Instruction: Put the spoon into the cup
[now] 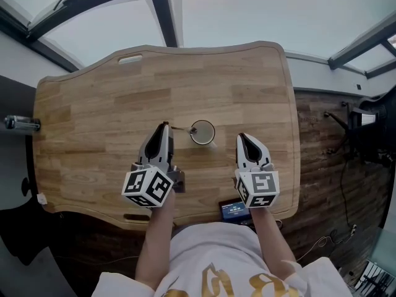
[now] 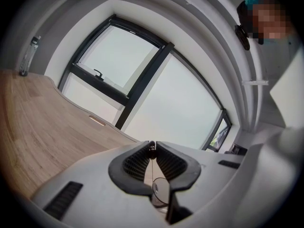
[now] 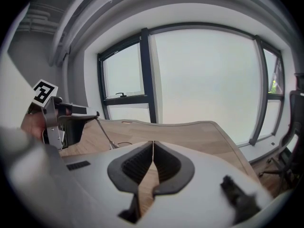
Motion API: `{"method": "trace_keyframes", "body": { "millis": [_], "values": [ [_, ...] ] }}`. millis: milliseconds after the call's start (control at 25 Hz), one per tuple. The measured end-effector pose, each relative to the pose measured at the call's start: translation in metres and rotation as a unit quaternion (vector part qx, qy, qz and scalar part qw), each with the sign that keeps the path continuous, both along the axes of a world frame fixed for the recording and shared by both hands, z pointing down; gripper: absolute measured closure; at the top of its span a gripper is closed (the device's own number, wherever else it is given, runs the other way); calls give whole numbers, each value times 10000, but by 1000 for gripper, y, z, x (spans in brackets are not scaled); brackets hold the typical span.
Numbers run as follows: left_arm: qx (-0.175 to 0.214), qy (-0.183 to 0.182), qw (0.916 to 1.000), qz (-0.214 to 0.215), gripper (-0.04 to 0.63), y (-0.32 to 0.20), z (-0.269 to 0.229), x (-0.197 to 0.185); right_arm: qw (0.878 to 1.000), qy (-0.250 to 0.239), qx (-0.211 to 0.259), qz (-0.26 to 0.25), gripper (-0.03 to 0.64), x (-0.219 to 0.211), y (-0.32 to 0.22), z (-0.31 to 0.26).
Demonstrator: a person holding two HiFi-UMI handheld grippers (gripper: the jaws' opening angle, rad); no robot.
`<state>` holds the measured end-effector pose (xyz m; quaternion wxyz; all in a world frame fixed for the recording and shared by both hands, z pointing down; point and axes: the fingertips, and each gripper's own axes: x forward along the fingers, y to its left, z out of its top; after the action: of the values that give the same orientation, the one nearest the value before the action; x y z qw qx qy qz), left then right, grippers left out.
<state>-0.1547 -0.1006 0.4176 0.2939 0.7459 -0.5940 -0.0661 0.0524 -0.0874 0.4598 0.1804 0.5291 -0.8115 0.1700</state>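
Wooden table [image 1: 80,122] holds the cup [image 1: 202,132]. Your left gripper [image 1: 165,125] pinches the spoon [image 1: 180,129] by its handle end. The bowl reaches the cup's rim, but whether it is inside is unclear. Your right gripper [image 1: 243,137] is closed and empty.

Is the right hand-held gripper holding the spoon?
No, the right hand-held gripper is shut empty; the left hand-held gripper grips the spoon.

Cup [image 1: 202,132] sits mid-surface [image 1: 93,104], between left gripper [image 1: 165,125] and right gripper [image 1: 243,136]; spoon [image 1: 180,129] bridges left gripper and cup.
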Motion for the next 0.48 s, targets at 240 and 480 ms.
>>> {"method": "trace_keyframes", "body": {
  "millis": [240, 480],
  "values": [
    [-40, -4, 10000, 17, 545, -2, 4, 3, 10000, -26, -21, -2, 584, 2, -1, 2],
    [-83, 12, 10000, 29, 545, -4, 9, 5, 10000, -41, -52, -21, 584, 0, -3, 6]
  ]
}}
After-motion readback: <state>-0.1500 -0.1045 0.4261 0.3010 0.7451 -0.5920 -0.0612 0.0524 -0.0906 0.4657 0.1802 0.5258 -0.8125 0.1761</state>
